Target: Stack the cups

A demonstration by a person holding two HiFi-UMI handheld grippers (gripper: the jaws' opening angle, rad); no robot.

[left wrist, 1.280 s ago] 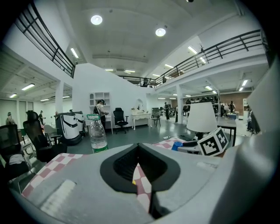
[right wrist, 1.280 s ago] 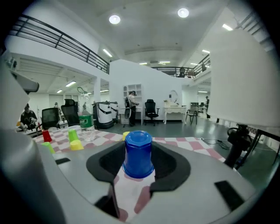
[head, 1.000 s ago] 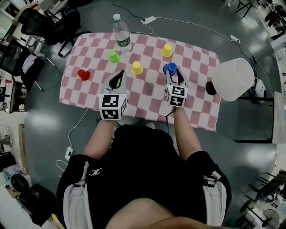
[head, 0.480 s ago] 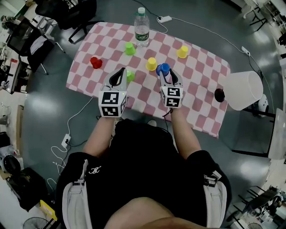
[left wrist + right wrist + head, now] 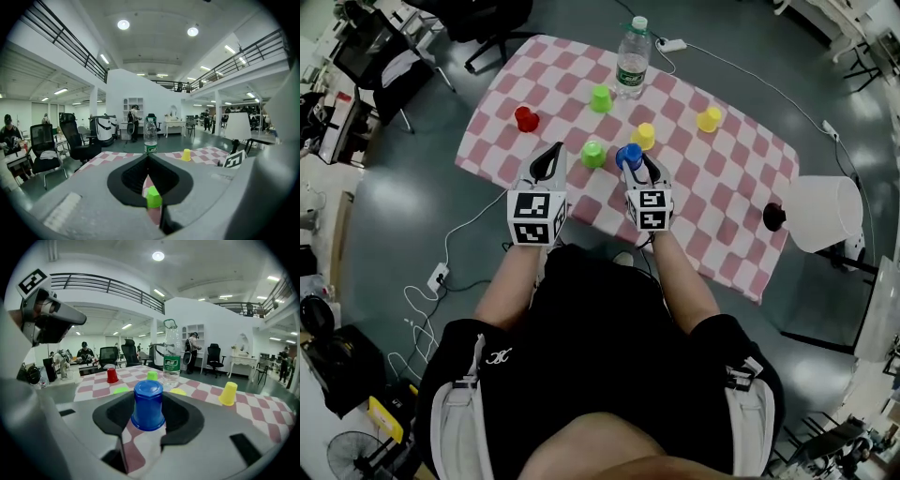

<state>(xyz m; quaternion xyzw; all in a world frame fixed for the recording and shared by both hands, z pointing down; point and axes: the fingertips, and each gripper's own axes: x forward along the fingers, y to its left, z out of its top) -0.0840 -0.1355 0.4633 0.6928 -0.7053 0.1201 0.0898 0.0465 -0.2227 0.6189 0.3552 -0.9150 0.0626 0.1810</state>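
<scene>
Blue cup in right gripper: smooth glossy plastic. Tablecloth under it: matt cloth. Bottle beyond the claw: clear shiny plastic.

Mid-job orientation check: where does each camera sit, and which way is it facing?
Head view: on the person's head, looking steeply down at the checked table; shows torso, forearms, left tool, right tool.
Left gripper view: rides the left tool, looking along its closed jaws toward the water bottle; right tool's marker cube at right.
Right gripper view: rides the right tool, looking along jaws clamped on the blue cup; left tool upper left.
Shared: all three show the bottle and right-hand yellow cup.
</scene>
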